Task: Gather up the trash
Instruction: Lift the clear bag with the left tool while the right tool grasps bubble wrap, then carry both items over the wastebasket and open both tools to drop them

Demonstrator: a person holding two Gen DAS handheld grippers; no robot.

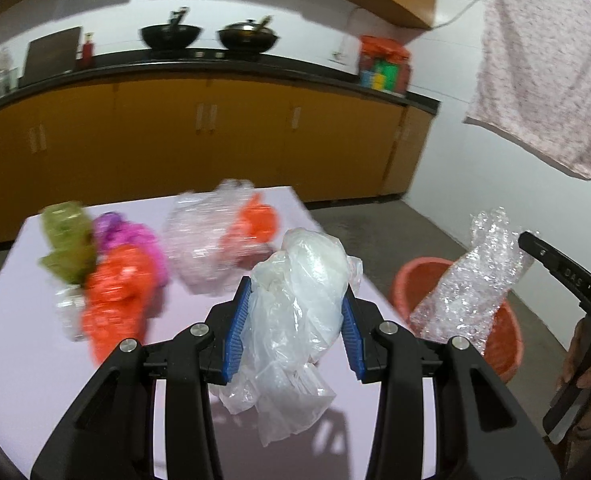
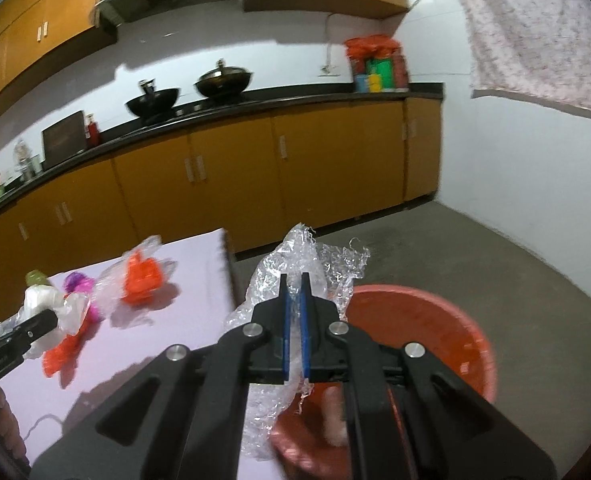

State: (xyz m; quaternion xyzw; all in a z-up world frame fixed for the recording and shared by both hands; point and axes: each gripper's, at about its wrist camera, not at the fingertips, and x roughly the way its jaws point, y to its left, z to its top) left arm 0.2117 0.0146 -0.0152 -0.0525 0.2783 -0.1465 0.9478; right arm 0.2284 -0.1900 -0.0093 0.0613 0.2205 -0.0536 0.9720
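My left gripper (image 1: 297, 292) is shut on a white plastic bag (image 1: 299, 312) and holds it above the lilac table (image 1: 23, 360). My right gripper (image 2: 294, 280) is shut on a crumpled clear plastic wrap (image 2: 295, 256), held over the red basin (image 2: 447, 320) on the floor. The wrap (image 1: 475, 280) and basin (image 1: 503, 344) also show at the right of the left wrist view. On the table lie an orange bag (image 1: 115, 292), a pink bag (image 1: 127, 232), a green bag (image 1: 65, 240) and a clear bag around something orange (image 1: 215, 236).
The table's right edge (image 2: 225, 280) runs next to the basin. Orange kitchen cabinets (image 2: 235, 176) with a black counter and two woks (image 1: 211, 36) stand behind. A patterned cloth (image 1: 543, 72) hangs at the upper right. The grey floor (image 2: 495, 248) lies around the basin.
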